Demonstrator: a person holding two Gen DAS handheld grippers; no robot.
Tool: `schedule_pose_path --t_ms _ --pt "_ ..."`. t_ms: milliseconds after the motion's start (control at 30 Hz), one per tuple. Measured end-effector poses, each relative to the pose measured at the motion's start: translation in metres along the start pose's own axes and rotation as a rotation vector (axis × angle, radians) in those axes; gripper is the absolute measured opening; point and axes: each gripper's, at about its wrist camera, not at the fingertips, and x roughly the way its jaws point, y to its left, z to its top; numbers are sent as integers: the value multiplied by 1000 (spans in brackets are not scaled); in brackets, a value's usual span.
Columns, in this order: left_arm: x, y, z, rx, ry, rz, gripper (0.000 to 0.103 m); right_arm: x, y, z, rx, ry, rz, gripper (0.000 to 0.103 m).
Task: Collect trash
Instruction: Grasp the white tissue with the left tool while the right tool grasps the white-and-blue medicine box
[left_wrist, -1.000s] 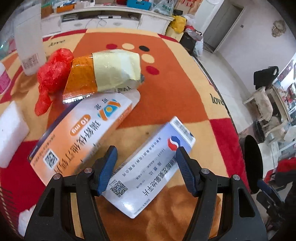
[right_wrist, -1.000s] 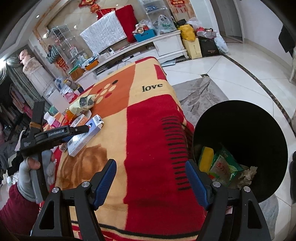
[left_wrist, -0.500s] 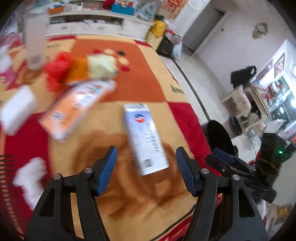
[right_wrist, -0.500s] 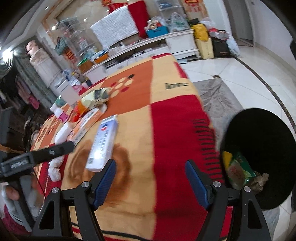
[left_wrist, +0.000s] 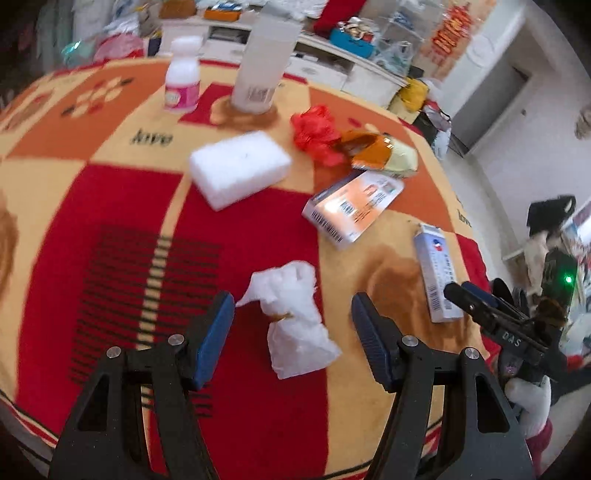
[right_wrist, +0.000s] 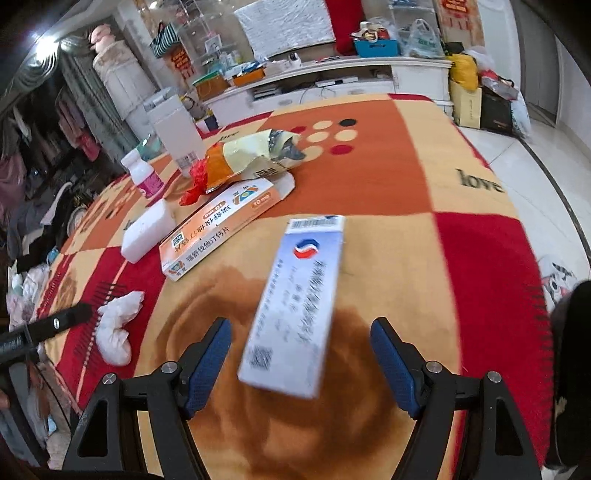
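The left tool (left_wrist: 291, 325) is wide open over a white tissue (left_wrist: 295, 317) lying on the tabletop (left_wrist: 110, 206). The right tool (right_wrist: 301, 350) is wide open too, with a blue box (right_wrist: 295, 306) between its fingers. An orange box (right_wrist: 225, 225) lies just beyond.

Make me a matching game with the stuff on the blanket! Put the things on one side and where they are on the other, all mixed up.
Things:
1. crumpled white tissue
2. blue-and-white box
3. red plastic wad
4. small pink-labelled bottle

Places:
A. beside the tall white container
B. between the open fingers of the left hand-held gripper
C. touching the orange snack bag
D. between the open fingers of the right hand-held gripper

Pairs: 1-B, 2-D, 3-C, 4-A
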Motion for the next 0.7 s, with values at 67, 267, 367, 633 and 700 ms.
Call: schedule_pose_path --t_ms 67,267,367,633,700 --pt "11 -2 -3 -11 12 -5 65 10 4 4 -8 15 -7 75" --pt "32 -4 -12 -3 5 1 63 23 9 6 -71 -8 -44 51" --pt "32 -3 -9 1 25 -51 28 17 3 4 -64 -5 -23 50" --pt "9 -39 -13 84 -14 -94 28 -34 -10 -17 -66 -79 -31 47" --pt "7 -54 -12 112 -18 -108 28 -44 -16 -22 -55 -92 -31 47"
